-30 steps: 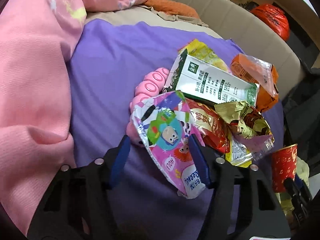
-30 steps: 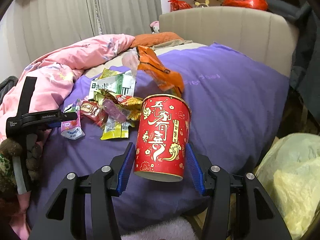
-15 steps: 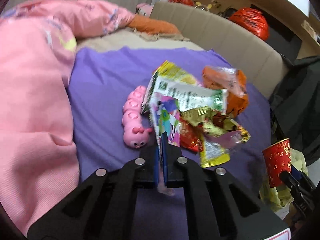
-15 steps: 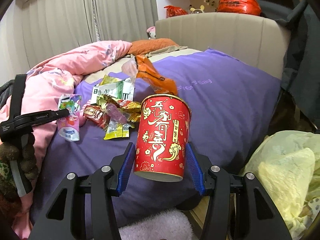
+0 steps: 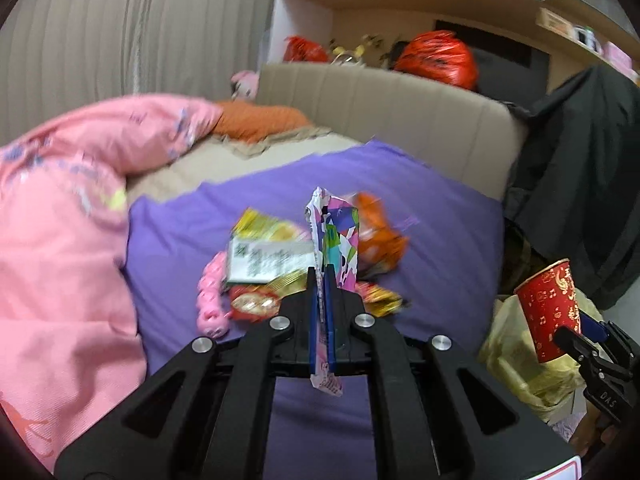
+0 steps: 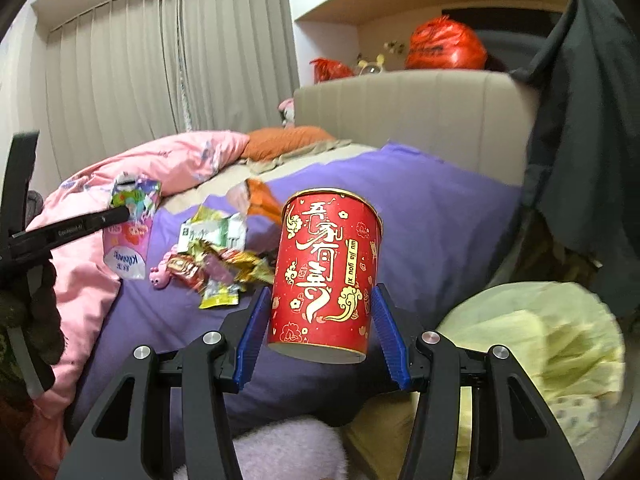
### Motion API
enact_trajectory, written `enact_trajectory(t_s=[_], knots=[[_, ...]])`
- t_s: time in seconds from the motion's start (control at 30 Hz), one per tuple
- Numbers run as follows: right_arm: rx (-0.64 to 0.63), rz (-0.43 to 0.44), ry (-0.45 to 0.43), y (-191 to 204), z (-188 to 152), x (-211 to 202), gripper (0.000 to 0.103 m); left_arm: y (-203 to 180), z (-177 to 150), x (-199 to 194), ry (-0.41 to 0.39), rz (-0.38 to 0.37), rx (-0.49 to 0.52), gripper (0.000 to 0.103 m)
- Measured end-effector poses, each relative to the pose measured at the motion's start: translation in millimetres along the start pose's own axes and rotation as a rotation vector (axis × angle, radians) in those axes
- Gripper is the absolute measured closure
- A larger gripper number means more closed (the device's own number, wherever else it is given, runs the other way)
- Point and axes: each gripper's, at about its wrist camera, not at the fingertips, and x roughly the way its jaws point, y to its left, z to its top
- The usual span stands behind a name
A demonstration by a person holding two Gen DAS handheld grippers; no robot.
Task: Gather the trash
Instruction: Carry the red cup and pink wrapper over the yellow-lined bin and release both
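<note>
Left gripper (image 5: 320, 276) clamped on a colourful cartoon-print foil wrapper (image 5: 334, 240), lifted above the purple bedsheet (image 5: 432, 248), right gripper (image 6: 318, 308) gripping a red paper cup with gold lettering (image 6: 326, 276), only its view showing the yellow plastic bag (image 6: 532, 344) beside the sheet's edge.

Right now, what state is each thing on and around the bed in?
Left gripper: shut on the colourful cartoon snack wrapper, lifted off the bed.
Right gripper: holding the red paper cup, upright, slightly tilted.
Pile of snack wrappers: lying loose on the purple sheet.
Yellow plastic bag: open beside the bed.
</note>
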Motion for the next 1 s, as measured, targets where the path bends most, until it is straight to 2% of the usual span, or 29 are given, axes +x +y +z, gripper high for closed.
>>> enact_trajectory(t_s=[0.2, 0.33, 0.57, 0.77, 0.83, 0.87, 0.9, 1.0], knots=[[-0.018, -0.083, -0.056, -35, -1, -43, 0.054, -75, 9, -11, -0.024, -0.097, 0.072, 0.1], [-0.009, -0.178, -0.079, -75, -4, -73, 0.054, -132, 8, -4, 0.01, -0.22, 0.115, 0.1], [0.041, -0.329, -0.085, -152, -7, -108, 0.054, -227, -3, 33, 0.131, -0.434, 0.179, 0.1], [0.075, -0.329, -0.035, -198, -8, -107, 0.054, -297, -24, 74, 0.228, -0.6, 0.233, 0.1], [0.074, -0.332, -0.022, -206, -7, -99, 0.054, -317, -34, 94, 0.288, -0.67, 0.244, 0.1], [0.077, -0.327, -0.013, -209, -7, -94, 0.054, -328, -41, 104, 0.323, -0.684, 0.265, 0.1], [0.082, -0.317, -0.002, -209, -3, -87, 0.054, -339, -50, 113, 0.349, -0.663, 0.307, 0.1], [0.101, -0.27, 0.04, -214, -6, -71, 0.054, -355, -75, 133, 0.393, -0.551, 0.429, 0.1]])
